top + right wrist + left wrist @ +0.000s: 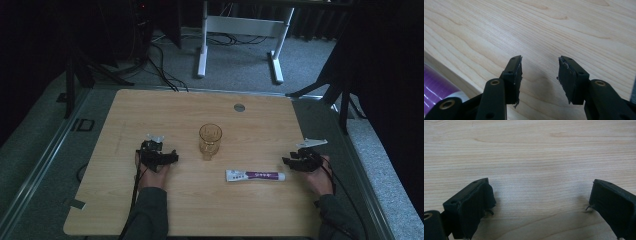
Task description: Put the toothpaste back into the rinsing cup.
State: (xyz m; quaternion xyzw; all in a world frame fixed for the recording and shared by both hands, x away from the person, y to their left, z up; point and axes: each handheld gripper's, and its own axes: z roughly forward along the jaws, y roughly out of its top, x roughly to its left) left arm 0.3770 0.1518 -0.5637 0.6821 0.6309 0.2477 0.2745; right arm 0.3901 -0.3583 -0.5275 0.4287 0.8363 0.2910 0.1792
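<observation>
Resting low in the frame of the high view, both grippers are sitting on the wooden table [150, 210] with nothing between their jaws. The right gripper [291, 162], at lower right, is standing with its jaws apart and empty; in the right gripper view bare wood is showing between its pads [517, 75]. The toothpaste tube [255, 175] is lying flat just to the left of that gripper, near it but not touching, its cap end pointing toward the jaws, and its purple body is peeking in at the lower left corner of the right gripper view. To take the tube well, the right gripper is probably needing to swing left and come down across the tube's width, keeping the jaws wide until they are straddling the body, then closing gently, since a soft tube is likely to squash or slip. The left gripper [170, 158], at lower left, is also holding its jaws wide apart over bare table. Farther up, near the middle of the frame, an amber glass cup [210, 140] is standing upright, above and left of the tube and well apart from both grippers; it looks like the place where the tube is heading.
</observation>
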